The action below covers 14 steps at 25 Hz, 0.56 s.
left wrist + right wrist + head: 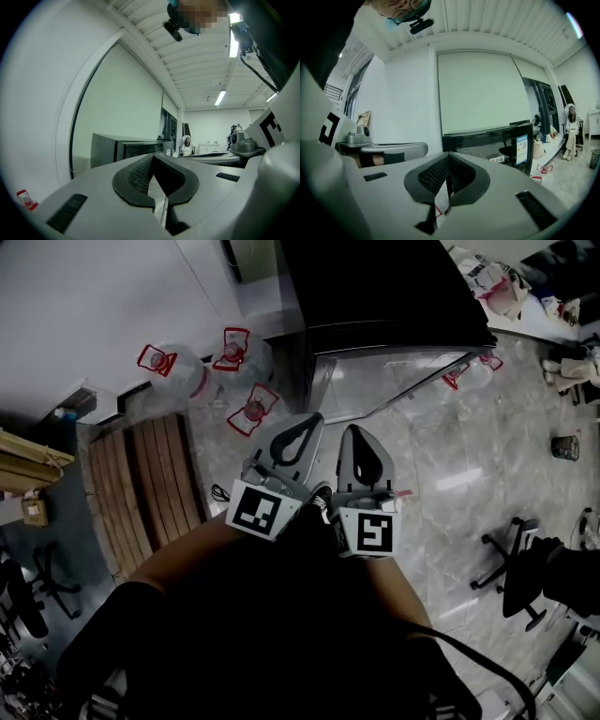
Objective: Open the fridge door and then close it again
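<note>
The fridge (384, 292) is a black, boxy cabinet standing upright at 12 o'clock in the head view; its glossy glass door (394, 381) faces 6 o'clock and looks shut, flush with the body; the right gripper view shows a small blue-and-white label (521, 148) at the door's 3 o'clock edge.

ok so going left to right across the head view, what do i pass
wooden slatted pallet → left gripper → right gripper → office chair base
</note>
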Motion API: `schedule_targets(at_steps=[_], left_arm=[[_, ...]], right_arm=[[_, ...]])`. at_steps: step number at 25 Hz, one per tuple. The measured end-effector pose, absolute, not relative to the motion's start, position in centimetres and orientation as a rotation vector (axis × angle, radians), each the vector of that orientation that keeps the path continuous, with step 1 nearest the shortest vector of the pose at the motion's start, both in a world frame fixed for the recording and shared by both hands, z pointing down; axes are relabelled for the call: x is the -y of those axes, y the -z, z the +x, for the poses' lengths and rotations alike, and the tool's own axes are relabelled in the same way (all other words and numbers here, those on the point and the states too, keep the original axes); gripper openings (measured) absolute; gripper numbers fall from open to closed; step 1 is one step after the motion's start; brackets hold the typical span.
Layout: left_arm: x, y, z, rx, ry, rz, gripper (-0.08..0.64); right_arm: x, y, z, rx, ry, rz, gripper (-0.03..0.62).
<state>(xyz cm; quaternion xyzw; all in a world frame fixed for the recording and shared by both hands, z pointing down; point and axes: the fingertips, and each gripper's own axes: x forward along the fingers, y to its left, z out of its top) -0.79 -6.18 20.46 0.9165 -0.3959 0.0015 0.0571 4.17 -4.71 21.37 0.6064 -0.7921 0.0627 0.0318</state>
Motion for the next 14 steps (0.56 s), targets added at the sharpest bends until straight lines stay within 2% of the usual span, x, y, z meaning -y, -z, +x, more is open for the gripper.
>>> schedule_targets(at_steps=[14], left_arm=[[5.5,-16.9,0.4,1.218,0.034,2.843,0.008]], right_arm=[[4.3,-16.9,4.6,2.473,-0.054,1.868,0.015]])
